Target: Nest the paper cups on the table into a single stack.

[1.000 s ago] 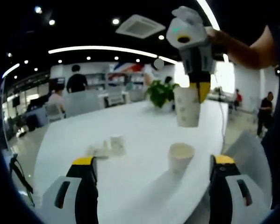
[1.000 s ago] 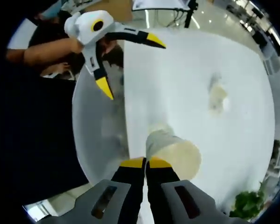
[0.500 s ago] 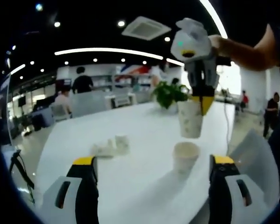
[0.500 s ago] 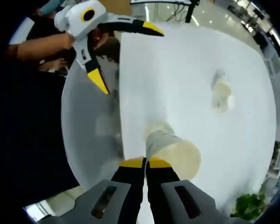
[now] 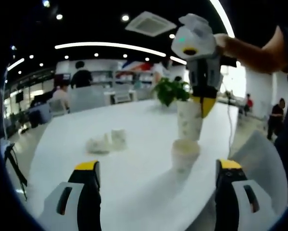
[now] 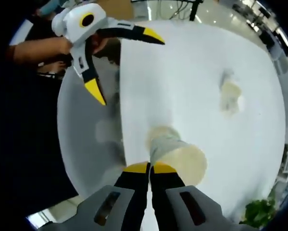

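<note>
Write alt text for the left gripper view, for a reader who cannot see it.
The right gripper, clamped on a paper cup, lowers it into a second cup standing on the white table. The left gripper's open jaws rise from the bottom edge, and more cups sit farther back to the left.

Held cup: white paper, upright, base entering the cup below.
Standing cup: white, upright on the table, mouth up.
Far cups: small white cluster, well apart, details blurred.
</note>
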